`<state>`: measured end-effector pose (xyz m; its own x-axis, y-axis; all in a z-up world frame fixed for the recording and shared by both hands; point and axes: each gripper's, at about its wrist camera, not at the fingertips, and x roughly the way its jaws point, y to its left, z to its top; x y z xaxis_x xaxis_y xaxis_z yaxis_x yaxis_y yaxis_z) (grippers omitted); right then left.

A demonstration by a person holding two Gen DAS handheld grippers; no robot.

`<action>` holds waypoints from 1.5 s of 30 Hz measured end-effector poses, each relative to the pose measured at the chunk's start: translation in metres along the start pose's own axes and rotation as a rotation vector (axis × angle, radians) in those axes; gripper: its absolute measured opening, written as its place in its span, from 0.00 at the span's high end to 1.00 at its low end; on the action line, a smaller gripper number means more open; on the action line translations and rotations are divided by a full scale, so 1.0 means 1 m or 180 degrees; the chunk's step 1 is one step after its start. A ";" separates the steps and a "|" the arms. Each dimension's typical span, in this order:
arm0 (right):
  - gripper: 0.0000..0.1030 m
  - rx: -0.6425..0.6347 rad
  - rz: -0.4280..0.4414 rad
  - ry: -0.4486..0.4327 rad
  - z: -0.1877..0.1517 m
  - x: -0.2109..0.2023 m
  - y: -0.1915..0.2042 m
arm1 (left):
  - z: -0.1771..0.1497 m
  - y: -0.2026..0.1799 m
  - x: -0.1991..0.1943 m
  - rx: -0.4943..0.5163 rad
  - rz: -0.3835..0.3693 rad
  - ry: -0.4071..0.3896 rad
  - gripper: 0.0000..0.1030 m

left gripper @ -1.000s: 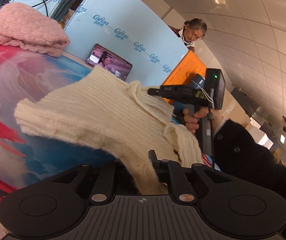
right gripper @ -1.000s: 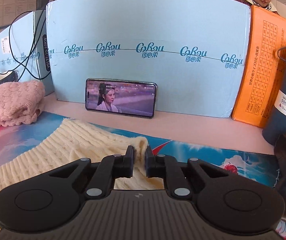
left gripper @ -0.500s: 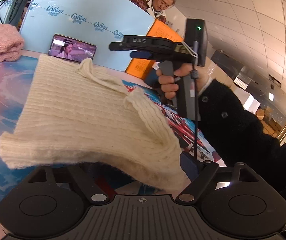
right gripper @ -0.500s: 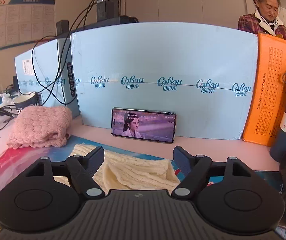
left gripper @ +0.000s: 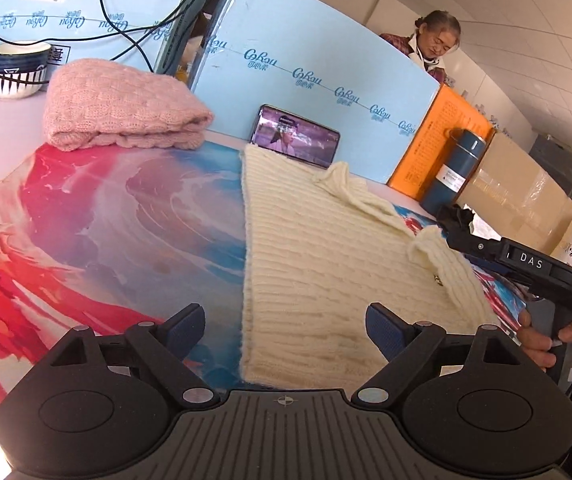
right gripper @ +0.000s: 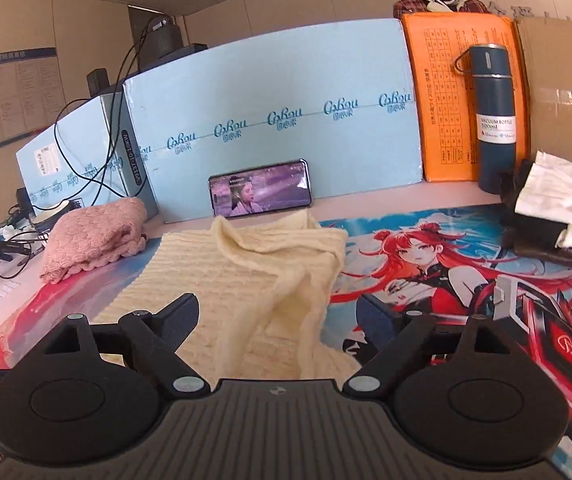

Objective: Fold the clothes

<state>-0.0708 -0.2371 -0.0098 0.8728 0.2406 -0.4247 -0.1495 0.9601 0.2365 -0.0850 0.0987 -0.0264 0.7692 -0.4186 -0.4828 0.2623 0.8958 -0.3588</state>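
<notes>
A cream knit sweater (left gripper: 326, 264) lies folded lengthwise on the printed mat (left gripper: 105, 220), with a sleeve draped along its right side. My left gripper (left gripper: 283, 320) stands open above the sweater's near edge, and its pads touch nothing. In the right wrist view the sweater (right gripper: 245, 264) runs from the near edge toward the phone. The jaws of my right gripper (right gripper: 279, 312) are opening over the sleeve, which lies loose between them and is not pressed. A hand holds that gripper at the right edge of the left wrist view.
A folded pink sweater (left gripper: 121, 112) sits at the mat's far left, by a cup (left gripper: 17, 68) and cables. A phone (left gripper: 296, 136) leans on blue boxes (right gripper: 269, 92). A blue bottle (right gripper: 494, 120) and dark and white garments (right gripper: 558, 208) are at right. A person stands behind.
Both grippers were shut on the cream sweater and have opened and let it go. The sweater has settled flat on the mat. The right gripper has swung away to the right.
</notes>
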 end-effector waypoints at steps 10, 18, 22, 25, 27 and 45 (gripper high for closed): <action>0.75 0.0156 0.0003 -0.0022 -0.013 -0.010 -0.004 | -0.013 -0.019 -0.002 0.0390 0.0060 0.0019 0.71; 0.92 0.0475 -0.0372 -0.0422 -0.005 -0.038 -0.034 | -0.018 -0.042 -0.006 0.0643 -0.0438 0.0208 0.68; 0.92 0.0570 -0.0661 -0.0517 -0.008 -0.057 -0.056 | 0.000 -0.039 -0.007 0.0628 -0.0369 -0.0036 0.55; 0.92 0.0637 -0.0833 -0.0541 -0.015 -0.069 -0.067 | 0.019 -0.038 0.000 0.0658 -0.0261 -0.0253 0.42; 0.92 0.0660 -0.0959 -0.0583 -0.019 -0.078 -0.070 | 0.033 -0.039 0.011 0.0670 -0.0197 -0.0334 0.36; 0.23 -0.0340 -0.0730 -0.0482 0.048 -0.035 -0.004 | 0.101 -0.028 0.144 0.0261 -0.0267 -0.0147 0.18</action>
<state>-0.0785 -0.2565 0.0463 0.9476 -0.0009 -0.3193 0.0186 0.9984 0.0526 0.0773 0.0289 -0.0051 0.7681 -0.4869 -0.4158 0.3722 0.8680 -0.3288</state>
